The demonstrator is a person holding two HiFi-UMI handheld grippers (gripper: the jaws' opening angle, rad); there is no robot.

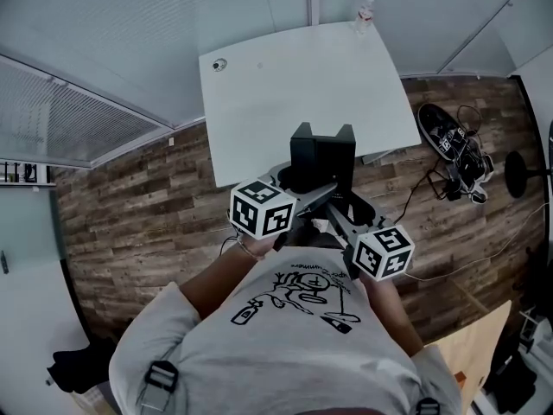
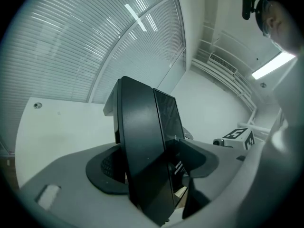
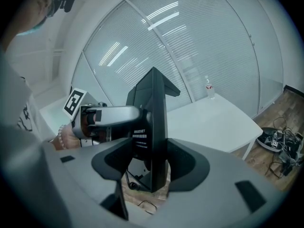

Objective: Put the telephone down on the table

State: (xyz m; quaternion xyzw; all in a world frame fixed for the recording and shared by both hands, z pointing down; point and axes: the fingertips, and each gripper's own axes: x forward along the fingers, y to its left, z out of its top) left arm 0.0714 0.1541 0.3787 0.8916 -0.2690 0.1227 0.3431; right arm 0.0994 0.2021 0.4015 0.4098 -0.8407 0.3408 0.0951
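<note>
A black telephone (image 1: 321,156) hangs upright in the air at the near edge of the white table (image 1: 285,93), held from both sides. My left gripper (image 1: 292,188) is shut on its left part, and in the left gripper view the dark body (image 2: 142,146) fills the space between the jaws. From the right, my right gripper (image 1: 346,207) is shut on it too. The right gripper view shows the telephone (image 3: 154,122) edge-on between the jaws, with the left gripper (image 3: 110,115) clamped on its far side. The telephone's underside is hidden.
A water bottle (image 1: 364,11) stands at the table's far right corner, and a small round object (image 1: 219,64) lies at its far left. Shoes and cables (image 1: 451,141) lie on the wood floor to the right. Glass walls with blinds stand behind the table.
</note>
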